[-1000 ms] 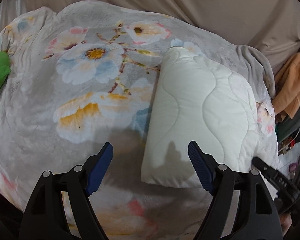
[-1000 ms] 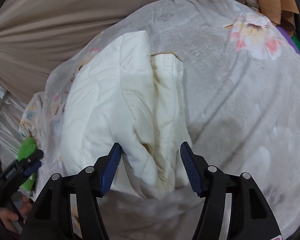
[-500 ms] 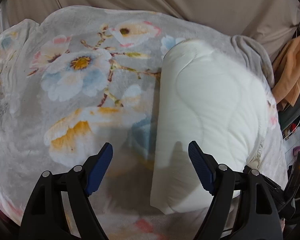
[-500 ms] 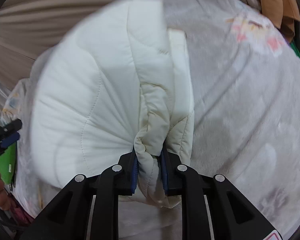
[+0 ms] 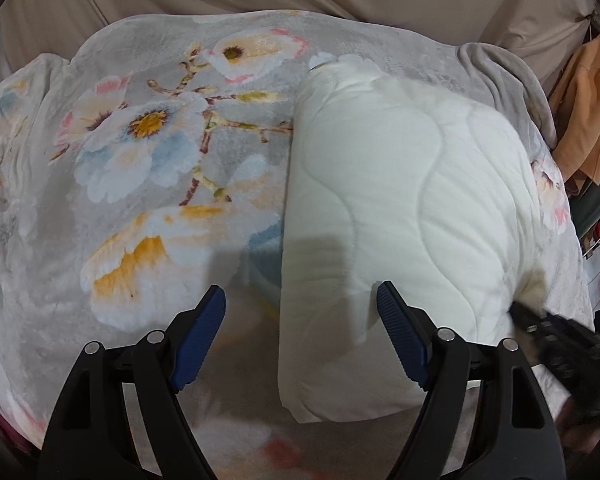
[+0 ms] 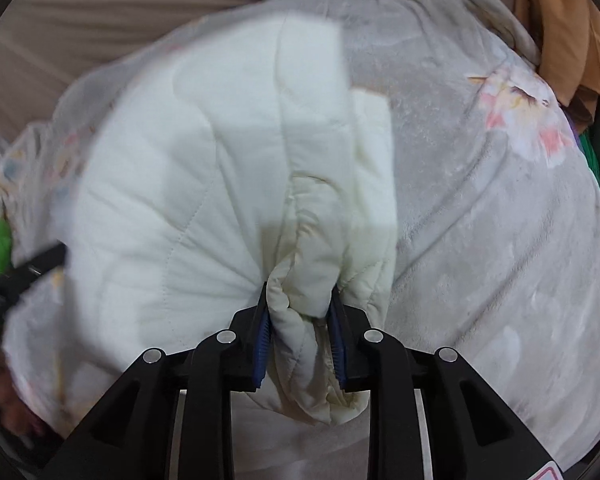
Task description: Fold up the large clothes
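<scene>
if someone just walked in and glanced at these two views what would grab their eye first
The puffy white quilted garment dominates, lying folded on the right half of the grey floral blanket. Next comes the right gripper, shut on a bunched fold at the garment's near edge, with creases fanning out from the pinch. The left gripper hangs open above the garment's left edge, holding nothing.

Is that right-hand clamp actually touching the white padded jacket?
Touching. The right wrist view shows the right gripper with both blue pads pressed against a bunched fold of the white quilted jacket.
</scene>
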`<state>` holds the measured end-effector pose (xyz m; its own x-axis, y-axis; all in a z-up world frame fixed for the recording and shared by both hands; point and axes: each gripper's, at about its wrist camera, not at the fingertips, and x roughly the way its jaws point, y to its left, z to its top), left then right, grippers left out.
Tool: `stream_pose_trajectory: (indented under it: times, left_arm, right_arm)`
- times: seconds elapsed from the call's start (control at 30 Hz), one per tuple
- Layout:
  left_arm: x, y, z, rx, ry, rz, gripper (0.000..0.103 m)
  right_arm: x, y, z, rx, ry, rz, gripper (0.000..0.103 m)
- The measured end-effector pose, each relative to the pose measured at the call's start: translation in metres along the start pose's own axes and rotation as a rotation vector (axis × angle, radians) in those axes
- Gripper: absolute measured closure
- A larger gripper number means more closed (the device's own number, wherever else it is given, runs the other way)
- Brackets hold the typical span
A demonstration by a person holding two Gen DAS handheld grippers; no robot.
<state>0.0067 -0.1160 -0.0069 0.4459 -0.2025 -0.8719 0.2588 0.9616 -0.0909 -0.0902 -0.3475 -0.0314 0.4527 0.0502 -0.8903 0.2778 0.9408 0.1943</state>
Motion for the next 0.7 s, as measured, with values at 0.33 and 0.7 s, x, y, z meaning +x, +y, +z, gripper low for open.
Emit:
stream_pose_trajectory:
  times: [0.33,0.7]
  left_arm:
    - [0.006,0.004,0.015,-0.091,0.015,-0.088,0.017]
    - [0.059,0.019,0.024,-0.256,0.079,-0.226,0.005]
  right_arm:
    - [-0.001,-0.027,0.0,0.147,0.015,0.081,0.033]
    - [0.051,-0.047,-0.01,0.312,0.125,0.226,0.008]
